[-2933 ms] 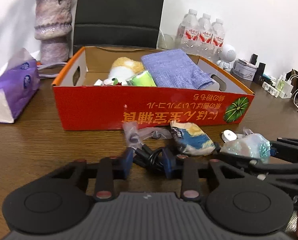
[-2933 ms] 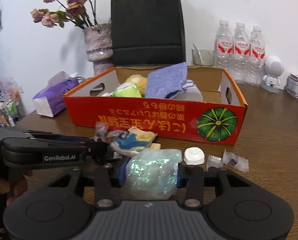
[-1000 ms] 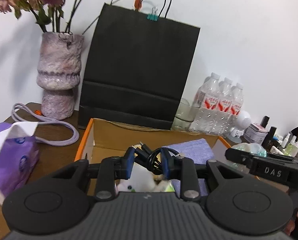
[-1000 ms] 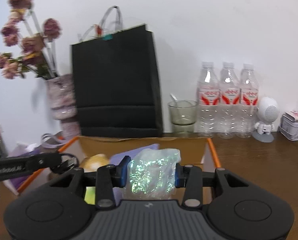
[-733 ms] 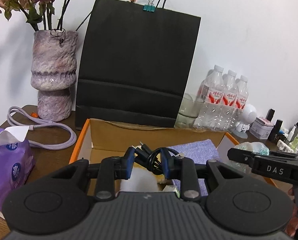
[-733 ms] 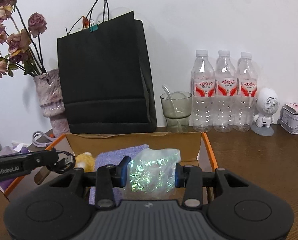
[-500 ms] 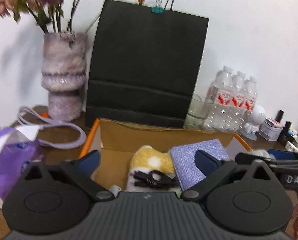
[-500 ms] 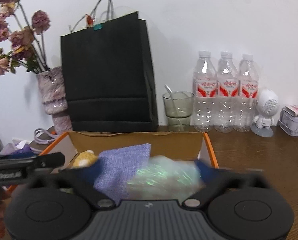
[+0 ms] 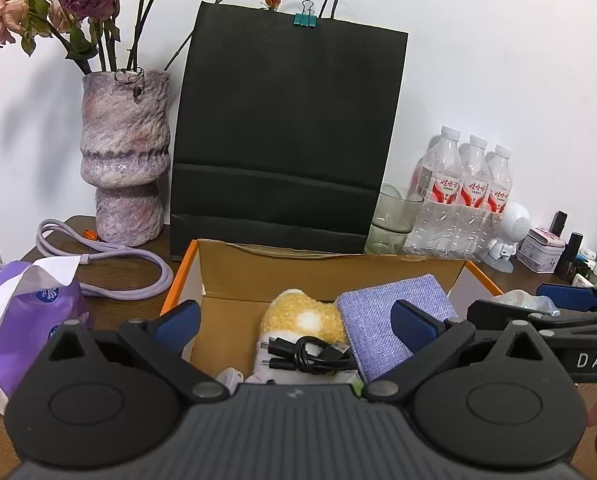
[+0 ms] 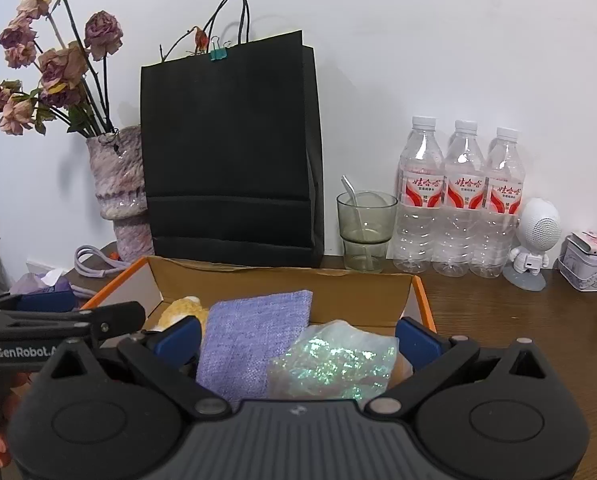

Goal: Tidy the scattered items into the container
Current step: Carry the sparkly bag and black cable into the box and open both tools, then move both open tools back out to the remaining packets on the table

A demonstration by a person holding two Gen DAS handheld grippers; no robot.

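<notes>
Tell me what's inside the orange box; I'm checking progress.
Inside the orange box: black cable atop yellow plush, purple cloth, iridescent bag. Anything beneath them is hidden.

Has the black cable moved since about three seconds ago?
Yes. The black cable left the table in front of the orange box; it now lies inside, on the plush toy.

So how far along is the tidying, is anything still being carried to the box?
Nothing is in hand: the left gripper and right gripper have just been opening and stand wide. Done: the black cable lies in the cardboard box on the yellow plush, and the iridescent bag rests beside the purple cloth. What is left can't be told; the table in front of the box is out of view.
</notes>
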